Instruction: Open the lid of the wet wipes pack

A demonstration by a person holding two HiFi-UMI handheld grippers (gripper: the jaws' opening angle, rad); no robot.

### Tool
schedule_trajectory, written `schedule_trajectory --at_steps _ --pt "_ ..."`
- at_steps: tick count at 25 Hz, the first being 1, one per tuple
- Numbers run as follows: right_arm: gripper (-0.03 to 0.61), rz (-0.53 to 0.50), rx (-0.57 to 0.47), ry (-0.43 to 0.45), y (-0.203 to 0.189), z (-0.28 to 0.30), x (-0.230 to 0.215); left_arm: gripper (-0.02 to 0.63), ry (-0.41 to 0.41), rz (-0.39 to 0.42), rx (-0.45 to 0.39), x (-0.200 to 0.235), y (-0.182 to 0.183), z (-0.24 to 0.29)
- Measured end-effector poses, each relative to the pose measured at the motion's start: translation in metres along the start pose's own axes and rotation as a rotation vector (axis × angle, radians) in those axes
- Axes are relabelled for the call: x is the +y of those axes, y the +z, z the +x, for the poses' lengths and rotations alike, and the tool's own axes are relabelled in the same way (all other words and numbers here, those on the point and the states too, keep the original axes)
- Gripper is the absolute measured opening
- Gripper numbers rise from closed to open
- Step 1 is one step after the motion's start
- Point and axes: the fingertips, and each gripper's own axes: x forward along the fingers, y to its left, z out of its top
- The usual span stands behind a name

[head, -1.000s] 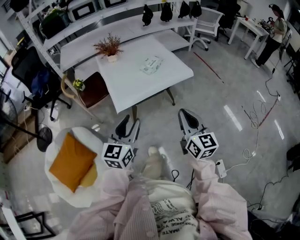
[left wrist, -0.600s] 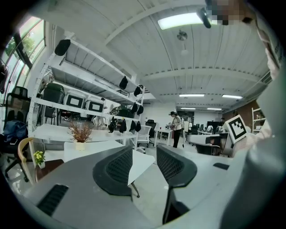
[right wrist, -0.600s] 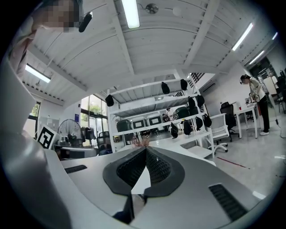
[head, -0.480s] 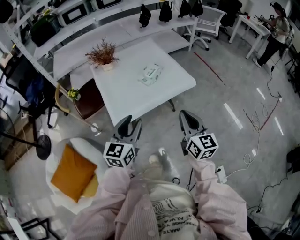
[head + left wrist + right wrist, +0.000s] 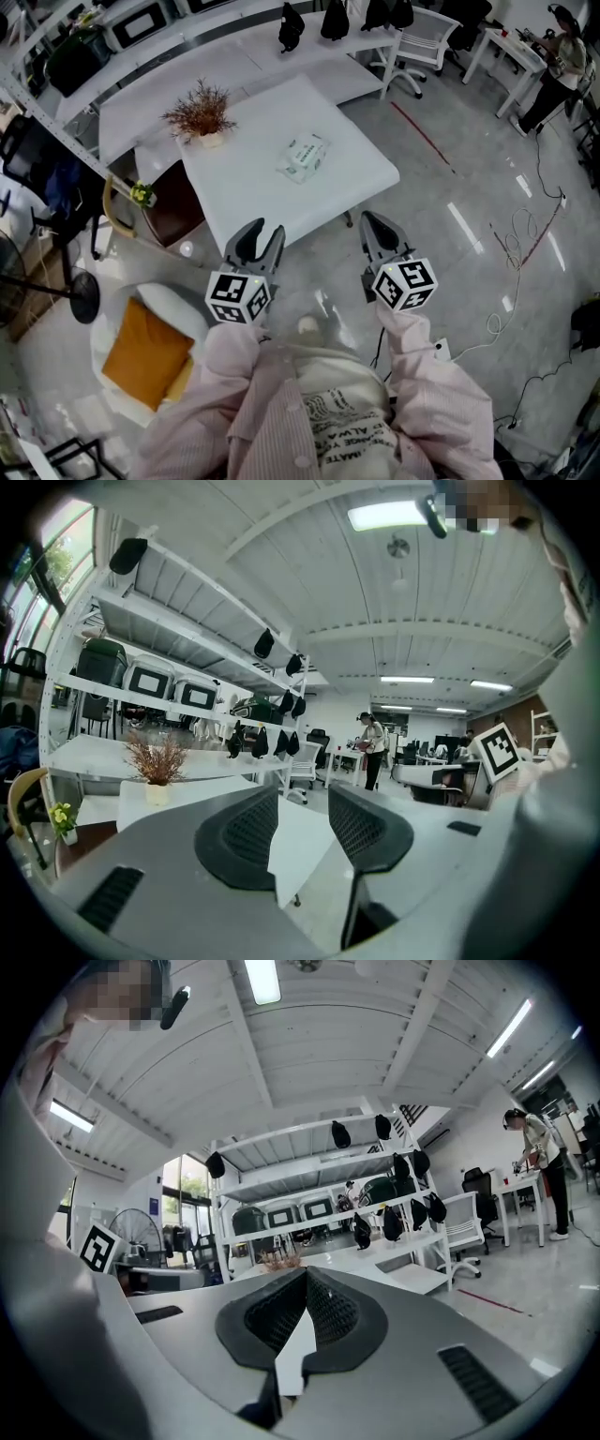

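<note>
1. The glossy grey floor [image 5: 450,244] fills the right and lower parts of the head view.
2. A white square tabletop [image 5: 253,187] is set in the upper middle of the frame.
3. A white chair [image 5: 169,302] with an orange cushion [image 5: 145,352] is seen at lower left.
4. The left hand-held gripper [image 5: 264,231] is held at centre left, its tips against the tabletop's near edge. Its jaws are spread wide and nothing is gripped.
5. The right hand-held gripper [image 5: 373,223] is held at centre right over the floor. Its jaw tips are brought together on nothing.
6. A dried plant [image 5: 199,105] in a pot is placed at the tabletop's upper left corner.
7. The wet wipes pack [image 5: 303,157] lies flat on the tabletop's upper right part, well apart from both tools. Its lid seems closed, though the pack is too small for certainty.
</note>
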Motion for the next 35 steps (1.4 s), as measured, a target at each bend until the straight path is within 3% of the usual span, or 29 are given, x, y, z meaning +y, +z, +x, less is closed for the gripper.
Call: schedule_trajectory --at_steps 18,26,35 --pt "-0.002 0.01 0.052 0.011 -0.013 0.063 -0.024 0.149 0.005 -0.028 0.037 0.037 -0.007 0.053" --pt "-0.002 0.02 0.107 0.04 -0.015 0.118 -0.072 0.149 0.027 -0.049 0.073 0.054 -0.007 0.119" --pt "-0.002 0.013 0.183 0.132 -0.014 0.193 -0.119 0.149 0.099 -0.099 0.104 0.082 -0.008 0.191"
